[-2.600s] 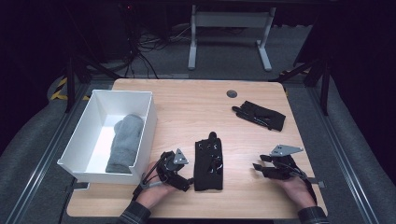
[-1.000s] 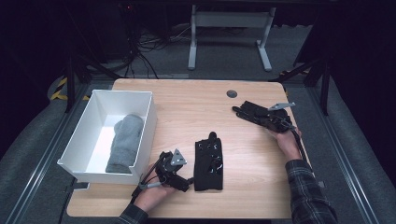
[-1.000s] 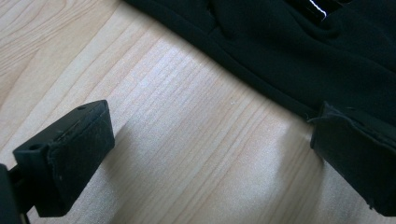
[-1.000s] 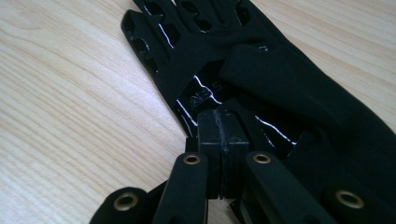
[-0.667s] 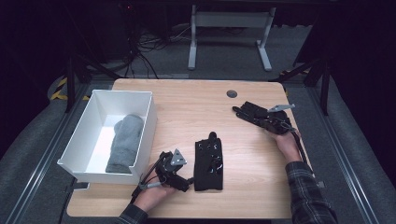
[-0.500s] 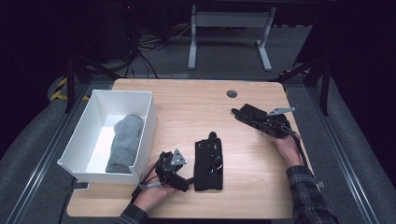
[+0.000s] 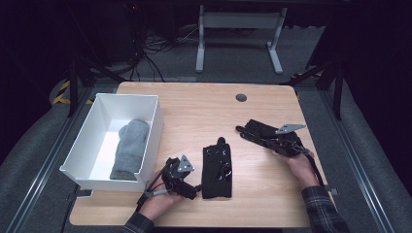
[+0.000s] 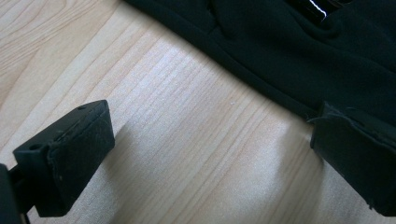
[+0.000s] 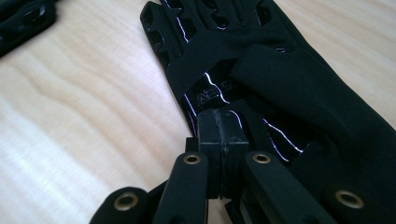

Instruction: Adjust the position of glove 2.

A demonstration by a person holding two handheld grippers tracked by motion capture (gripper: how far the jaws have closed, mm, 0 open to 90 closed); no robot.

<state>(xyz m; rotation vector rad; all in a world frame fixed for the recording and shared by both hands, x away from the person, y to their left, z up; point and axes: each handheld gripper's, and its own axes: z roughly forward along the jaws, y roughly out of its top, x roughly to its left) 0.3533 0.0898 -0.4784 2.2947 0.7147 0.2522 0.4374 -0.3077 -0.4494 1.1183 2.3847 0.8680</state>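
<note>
Glove (image 7: 265, 133) pinched at its cuff by right hand-held gripper (image 9: 223, 128); left hand-held gripper (image 7: 192, 190) spread. Drag low and slowly across worktop (image 7: 204, 109), keeping pinch firm.

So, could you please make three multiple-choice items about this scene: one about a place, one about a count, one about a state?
1. Where does the grey mitten lie?
A. in the white bin
B. on the bare table
C. on the floor

2. How many black gloves lie on the table?
A. one
B. two
C. four

3. How do the jaws of the left gripper stand?
A. shut on the mitten
B. shut on nothing
C. open

Answers:
1 A, the high view shows the mitten inside the bin's walls.
2 B, one glove lies near the front edge, the other glove at the right gripper.
3 C, bare wood shows between the two pads.
</note>
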